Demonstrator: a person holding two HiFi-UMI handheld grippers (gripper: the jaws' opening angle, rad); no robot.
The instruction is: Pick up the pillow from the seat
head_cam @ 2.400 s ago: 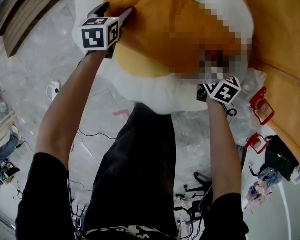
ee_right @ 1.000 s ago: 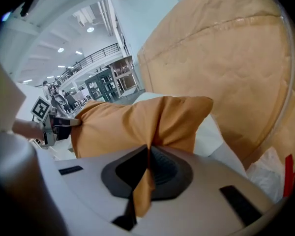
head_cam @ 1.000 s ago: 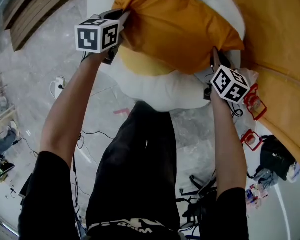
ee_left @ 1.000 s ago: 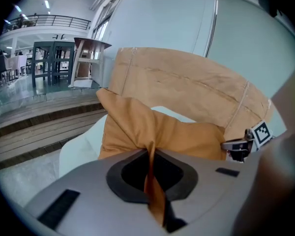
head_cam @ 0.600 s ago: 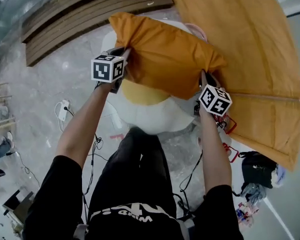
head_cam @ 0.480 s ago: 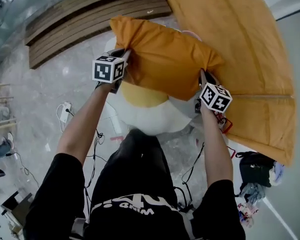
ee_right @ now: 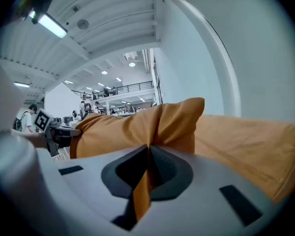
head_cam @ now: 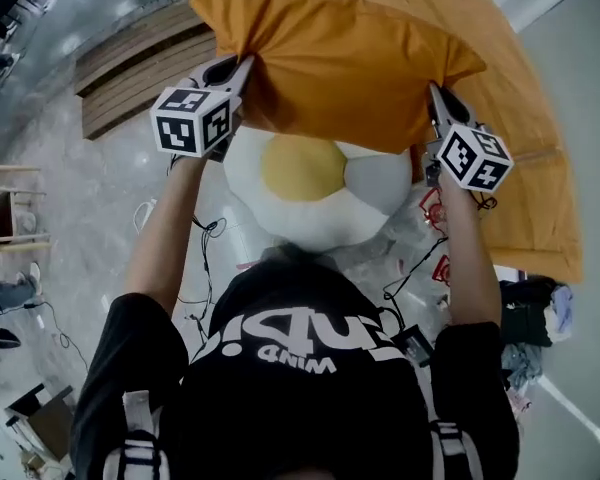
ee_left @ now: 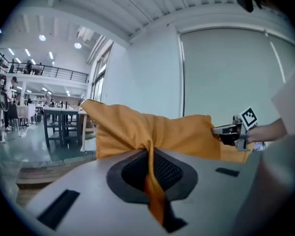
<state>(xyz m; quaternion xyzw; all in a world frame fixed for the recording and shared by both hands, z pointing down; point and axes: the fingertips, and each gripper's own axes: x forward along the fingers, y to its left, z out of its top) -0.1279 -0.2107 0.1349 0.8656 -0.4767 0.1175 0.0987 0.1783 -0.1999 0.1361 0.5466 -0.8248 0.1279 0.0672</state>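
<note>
An orange pillow hangs in the air, stretched between my two grippers, above a white egg-shaped seat with a yellow middle. My left gripper is shut on the pillow's left edge; in the left gripper view the orange cloth is pinched between the jaws and the pillow spreads beyond them. My right gripper is shut on the pillow's right edge, with the cloth caught in its jaws and the pillow bulging ahead.
A large orange cushion lies to the right of the seat. Wooden slatted steps run along the upper left. Cables trail over the marble floor, and bags and red items lie at the right. A wooden chair stands at the far left.
Both grippers have lifted the pillow off the seat and held it higher. The seat's yellow middle, earlier partly covered, now shows fully. The head view has shifted back.
</note>
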